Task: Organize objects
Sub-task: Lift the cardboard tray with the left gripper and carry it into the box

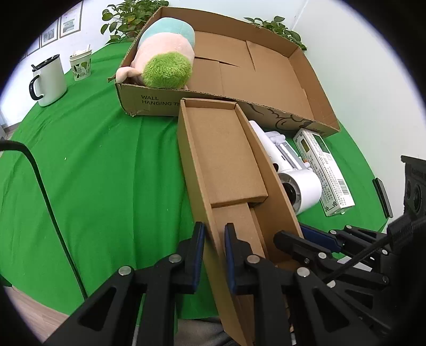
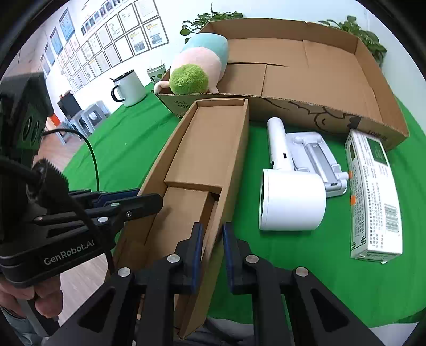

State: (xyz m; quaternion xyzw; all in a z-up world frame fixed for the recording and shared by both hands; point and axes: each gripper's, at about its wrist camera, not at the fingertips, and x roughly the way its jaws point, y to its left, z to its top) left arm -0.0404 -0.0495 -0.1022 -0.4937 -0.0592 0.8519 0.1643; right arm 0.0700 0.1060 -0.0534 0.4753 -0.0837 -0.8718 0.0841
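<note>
A long narrow open cardboard box (image 1: 226, 149) (image 2: 207, 143) lies on the green cloth, its far end against the big flat cardboard box (image 1: 149, 103) (image 2: 293, 109). My left gripper (image 1: 214, 231) (image 2: 145, 198) is shut on the narrow box's left side wall near its close end. My right gripper (image 2: 213, 231) (image 1: 295, 234) is shut on the right side wall. A pink, blue and green plush toy (image 1: 165, 53) (image 2: 197, 66) lies in the big box's left end. Right of the narrow box lie a white hair dryer (image 2: 293, 202) (image 1: 306, 189), a white folding stand (image 2: 316, 154) and a white-and-green carton (image 2: 372, 191) (image 1: 324, 165).
A white mug (image 1: 50, 79) (image 2: 130, 87) and a patterned paper cup (image 1: 81, 66) stand at the far left of the green table (image 1: 106, 173). Potted plants (image 1: 130, 18) rise behind the big box. A black cable (image 1: 45, 191) runs over the table's left. A hand (image 2: 40, 300) grips the left gripper's handle.
</note>
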